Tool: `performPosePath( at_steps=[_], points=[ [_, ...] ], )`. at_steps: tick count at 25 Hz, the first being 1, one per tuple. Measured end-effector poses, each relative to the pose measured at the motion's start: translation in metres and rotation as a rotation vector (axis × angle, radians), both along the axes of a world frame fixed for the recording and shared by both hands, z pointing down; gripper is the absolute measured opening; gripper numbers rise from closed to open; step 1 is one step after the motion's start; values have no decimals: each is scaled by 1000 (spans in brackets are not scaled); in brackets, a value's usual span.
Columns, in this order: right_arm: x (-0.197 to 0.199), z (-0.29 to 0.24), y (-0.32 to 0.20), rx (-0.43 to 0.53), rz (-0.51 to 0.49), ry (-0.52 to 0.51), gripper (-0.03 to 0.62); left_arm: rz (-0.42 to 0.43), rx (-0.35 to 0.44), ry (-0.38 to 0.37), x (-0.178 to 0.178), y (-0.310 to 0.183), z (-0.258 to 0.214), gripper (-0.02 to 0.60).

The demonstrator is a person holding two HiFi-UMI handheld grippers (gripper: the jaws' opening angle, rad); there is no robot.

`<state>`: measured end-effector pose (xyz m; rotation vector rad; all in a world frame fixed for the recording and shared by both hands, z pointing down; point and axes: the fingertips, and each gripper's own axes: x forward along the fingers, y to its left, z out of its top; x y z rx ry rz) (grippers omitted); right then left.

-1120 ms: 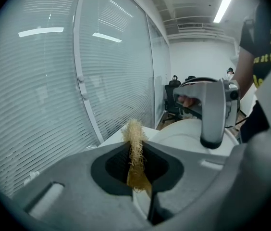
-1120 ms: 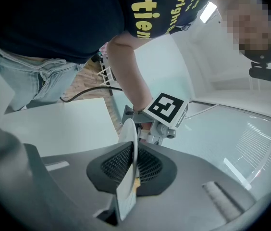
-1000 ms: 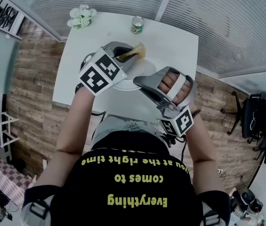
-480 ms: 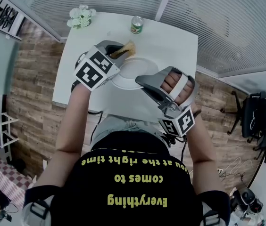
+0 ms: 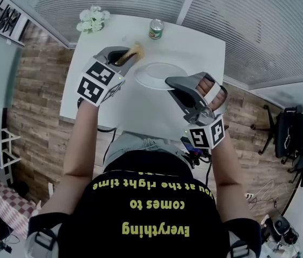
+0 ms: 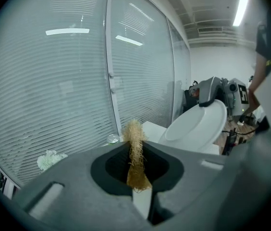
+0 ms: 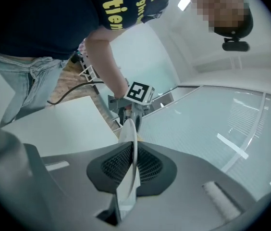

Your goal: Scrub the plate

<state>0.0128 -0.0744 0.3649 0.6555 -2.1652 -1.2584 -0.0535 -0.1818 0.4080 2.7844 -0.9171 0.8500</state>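
Note:
A white plate (image 5: pixel 159 74) hangs tilted over the white table (image 5: pixel 197 47). My right gripper (image 5: pixel 173 83) is shut on its near right rim. The right gripper view shows that plate (image 7: pixel 129 143) edge-on between the pads. My left gripper (image 5: pixel 124 56) is shut on a tan fibrous scrubber (image 5: pixel 135 51), which sits just left of the plate and apart from it. In the left gripper view the scrubber (image 6: pixel 135 150) sticks up out of the jaws, with the plate (image 6: pixel 198 126) off to the right.
A green can (image 5: pixel 156 28) stands at the table's far edge and a white flower bunch (image 5: pixel 92 18) lies at its far left corner. A glass wall with blinds runs behind the table. Wooden floor lies on both sides, and an office chair (image 5: pixel 294 130) stands at the right.
My left gripper has carried the scrubber leftward off the plate. The plate, earlier partly covered by that gripper, now shows whole, and the right gripper has shifted slightly right with it.

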Motion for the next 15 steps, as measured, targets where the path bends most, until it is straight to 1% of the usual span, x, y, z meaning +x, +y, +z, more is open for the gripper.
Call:
performPosePath(
  at_steps=[3,7,12,15],
  points=[
    [10,-5,-14,-51,56,-84,20,-45,32,48,-8,-5,-8,34],
    [28,-12,-29,-106,134,-212,20,-102,100,124,-16,-6,-22,34],
    [56,-25,-50,-146,226,-367,20,-128,205,161,-18,-3,-45,34],
    [71,-28,-59,-192,283,-451,20,-155,259,205,-22,-3,-59,34]
  ],
)
